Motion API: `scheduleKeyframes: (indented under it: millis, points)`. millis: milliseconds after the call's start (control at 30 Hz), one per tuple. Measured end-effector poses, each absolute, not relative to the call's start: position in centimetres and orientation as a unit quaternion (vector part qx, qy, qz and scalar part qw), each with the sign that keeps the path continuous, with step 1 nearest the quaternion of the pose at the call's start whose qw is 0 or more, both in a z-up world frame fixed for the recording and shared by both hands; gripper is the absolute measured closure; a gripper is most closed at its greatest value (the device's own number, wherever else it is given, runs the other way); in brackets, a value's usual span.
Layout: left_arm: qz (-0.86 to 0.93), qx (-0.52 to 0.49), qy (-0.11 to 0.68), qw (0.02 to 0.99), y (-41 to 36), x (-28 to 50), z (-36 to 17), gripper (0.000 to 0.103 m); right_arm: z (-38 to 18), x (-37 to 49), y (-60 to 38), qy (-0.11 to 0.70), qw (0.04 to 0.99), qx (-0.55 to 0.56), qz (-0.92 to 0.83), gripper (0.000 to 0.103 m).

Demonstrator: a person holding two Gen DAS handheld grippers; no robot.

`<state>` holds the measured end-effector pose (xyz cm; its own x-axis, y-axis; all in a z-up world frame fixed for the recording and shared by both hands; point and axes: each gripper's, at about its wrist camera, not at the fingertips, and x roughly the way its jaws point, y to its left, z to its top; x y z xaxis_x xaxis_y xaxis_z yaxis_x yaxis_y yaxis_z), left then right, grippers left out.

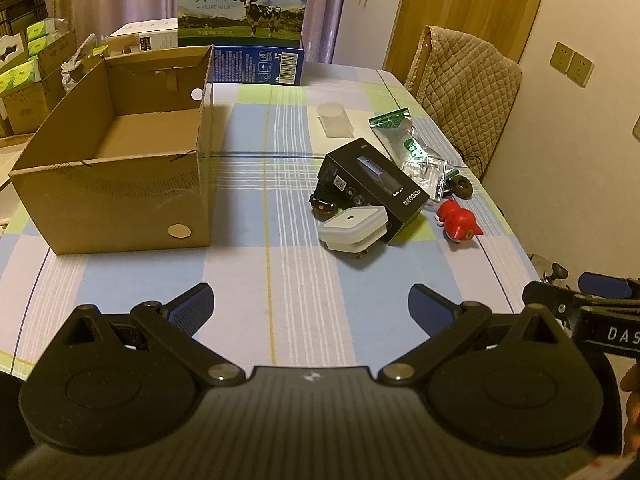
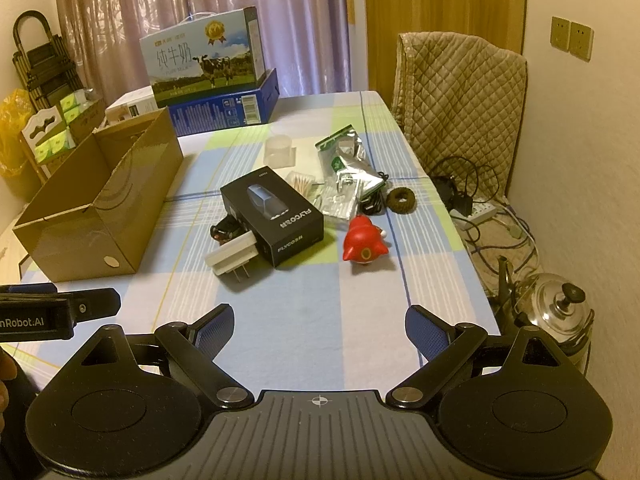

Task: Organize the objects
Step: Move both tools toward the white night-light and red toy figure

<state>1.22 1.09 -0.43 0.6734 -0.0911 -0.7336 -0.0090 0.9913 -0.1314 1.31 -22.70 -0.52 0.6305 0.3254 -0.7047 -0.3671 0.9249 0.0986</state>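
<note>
Cardboard box [image 1: 116, 168], open top, nothing visible inside, sits at 10 o'clock on the checked tabletop [image 1: 280, 280]. Walls look thin and corrugated; likely to slide if nudged, so items should be lowered in, not pushed against the rim.

Left hand-held gripper [image 1: 312, 304]: fingers spread wide, nothing between them, hovering over bare cloth at 6 o'clock.

The clutter sits at about 1 o'clock from the left gripper, well apart from the box.
- White plug adapter [image 1: 354, 226], nearest item, leaning against the black box with its prongs toward the viewer. Rigid, light, smooth plastic; judged best pinched across its flat sides, clear of the prongs.
- Black retail box [image 1: 372, 184], stiff card, glossy, probably slippery; span the narrow width. A small dark object is tucked at its left end; cannot identify it.
- Translucent cup [image 1: 335, 119] at 12 o'clock, thin-walled; light pinch on the rim.
- Foil pouch [image 1: 394, 130], soft and crinkly; will deform, so grip a flat edge.
- Dark ring [image 2: 401, 199], looks soft, beside the pouch.
- Red toy figure [image 2: 365, 246], rounded and glossy; may roll or squirt out, so take it across the body.

Right hand-held gripper [image 2: 320, 332]: fingers spread, empty, toy figure at its 12 o'clock.
</note>
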Motion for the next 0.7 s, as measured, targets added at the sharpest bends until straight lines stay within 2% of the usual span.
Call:
scheduleKeyframes:
  millis: [700]
  points:
    - [-0.048,-0.066,0.405,0.911,1.2,2.7,-1.4,0.001,-1.7,2.6,-23.1,0.398,0.895,-0.021,0.199,0.012]
